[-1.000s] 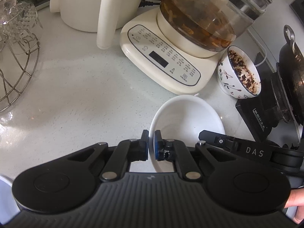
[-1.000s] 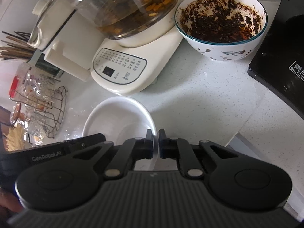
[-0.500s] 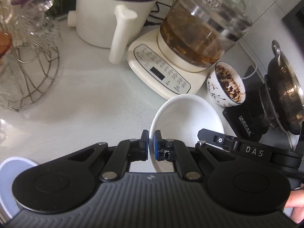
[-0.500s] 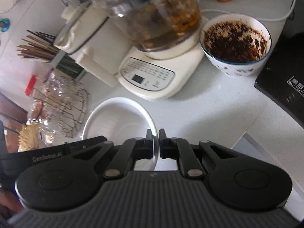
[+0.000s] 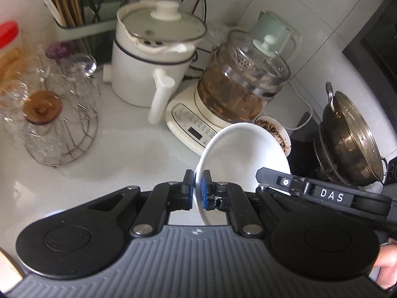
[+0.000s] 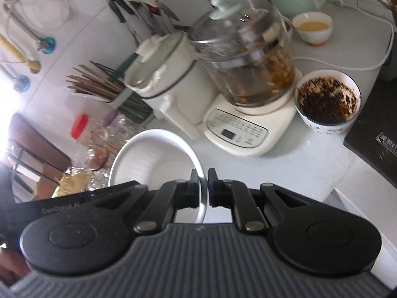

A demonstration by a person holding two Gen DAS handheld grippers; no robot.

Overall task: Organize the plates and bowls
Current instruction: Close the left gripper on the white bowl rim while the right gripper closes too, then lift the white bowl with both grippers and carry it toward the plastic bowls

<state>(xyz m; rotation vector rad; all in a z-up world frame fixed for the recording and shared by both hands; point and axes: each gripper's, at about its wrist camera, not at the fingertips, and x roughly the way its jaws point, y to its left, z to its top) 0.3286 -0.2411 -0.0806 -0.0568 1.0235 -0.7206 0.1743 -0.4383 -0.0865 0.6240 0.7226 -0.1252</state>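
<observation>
The white bowl (image 5: 244,154) is pinched at opposite rims by the left gripper (image 5: 196,186) and right gripper (image 6: 203,185), raised above the counter (image 5: 129,154) (kettle (image 5: 244,92) close ahead); both grips should be kept level and matched

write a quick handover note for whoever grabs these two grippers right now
Left gripper: shut on the near-left rim of the white bowl.
Right gripper: shut on the same white bowl's opposite rim.
The bowl is empty, held by both grippers in the air above the white counter, in front of the glass kettle on its cream base.
A patterned bowl with dark residue stands on the counter right of the kettle base; a small bowl of yellow liquid sits further back.
Done: white bowl picked up.
Left: set it down where it belongs; the other bowls are untouched.
</observation>
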